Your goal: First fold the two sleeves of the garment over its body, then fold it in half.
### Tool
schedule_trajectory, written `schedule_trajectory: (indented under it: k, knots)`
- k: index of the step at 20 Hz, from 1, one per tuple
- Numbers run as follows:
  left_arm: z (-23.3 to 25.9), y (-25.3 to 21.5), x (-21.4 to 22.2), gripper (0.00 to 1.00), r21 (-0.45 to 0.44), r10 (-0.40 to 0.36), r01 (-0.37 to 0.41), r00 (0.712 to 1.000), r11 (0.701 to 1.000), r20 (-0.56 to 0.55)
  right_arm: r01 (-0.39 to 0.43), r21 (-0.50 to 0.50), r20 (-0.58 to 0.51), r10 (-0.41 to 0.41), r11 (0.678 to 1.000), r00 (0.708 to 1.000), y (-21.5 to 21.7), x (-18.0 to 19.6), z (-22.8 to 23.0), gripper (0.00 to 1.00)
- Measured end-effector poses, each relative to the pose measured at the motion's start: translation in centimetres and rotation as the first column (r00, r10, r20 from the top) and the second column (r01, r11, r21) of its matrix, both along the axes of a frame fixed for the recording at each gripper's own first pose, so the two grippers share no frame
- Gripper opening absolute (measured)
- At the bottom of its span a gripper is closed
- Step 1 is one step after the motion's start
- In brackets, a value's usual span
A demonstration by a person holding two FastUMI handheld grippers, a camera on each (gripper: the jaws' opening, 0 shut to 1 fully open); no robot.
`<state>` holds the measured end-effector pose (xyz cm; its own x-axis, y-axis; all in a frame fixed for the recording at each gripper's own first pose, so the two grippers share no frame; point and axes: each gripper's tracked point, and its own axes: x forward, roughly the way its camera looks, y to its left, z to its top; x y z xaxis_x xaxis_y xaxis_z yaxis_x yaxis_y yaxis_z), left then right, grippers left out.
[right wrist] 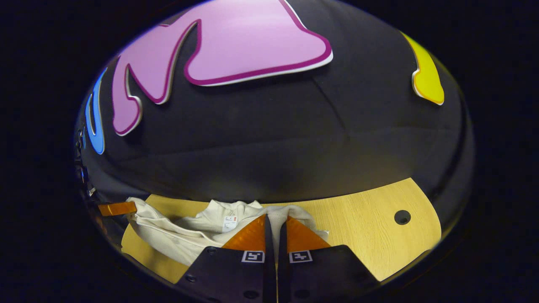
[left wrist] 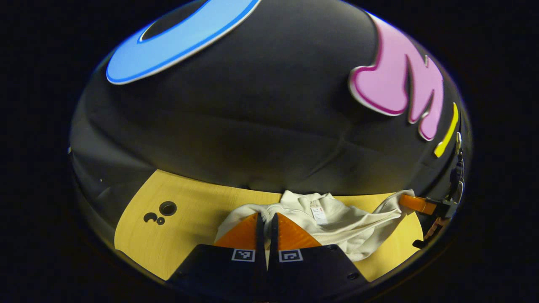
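Cream garment [left wrist: 337,223] bunched on wooden table [left wrist: 189,227], lifted between both claws, neck label [left wrist: 318,214] facing up. Left gripper [left wrist: 266,219] at 6 o'clock in left gripper view, fingers pinched onto cloth edge. Right gripper [right wrist: 276,222] at 6 o'clock in right gripper view, likewise clamped on fabric. Table holes [left wrist: 162,211] at 8 o'clock.

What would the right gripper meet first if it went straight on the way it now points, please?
The right gripper is already shut on the garment; beyond the cloth lies bare table, then probably the booth wall, though depth is unclear.
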<state>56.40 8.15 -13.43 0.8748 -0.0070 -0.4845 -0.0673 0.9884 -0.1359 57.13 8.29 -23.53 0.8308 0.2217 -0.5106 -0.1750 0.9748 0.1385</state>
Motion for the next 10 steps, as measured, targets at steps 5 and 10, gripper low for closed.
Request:
schedule_trajectory:
  k: [5, 10]
  knots:
    - [-4.3, 0.7, 5.9, 0.06, -0.028, 0.026, -0.026, 0.999, 0.999, 0.021, 0.029, -0.065, 0.02, -0.028, 0.997, 0.999, 0.5, 3.8, -3.7, 0.06]
    - [-5.3, 1.6, 8.0, 0.17, 0.13, 0.038, -0.044, 0.998, 0.99, 0.05, 0.034, -0.051, -0.009, -0.035, 0.998, 0.999, 1.2, 4.2, -6.9, 0.18]
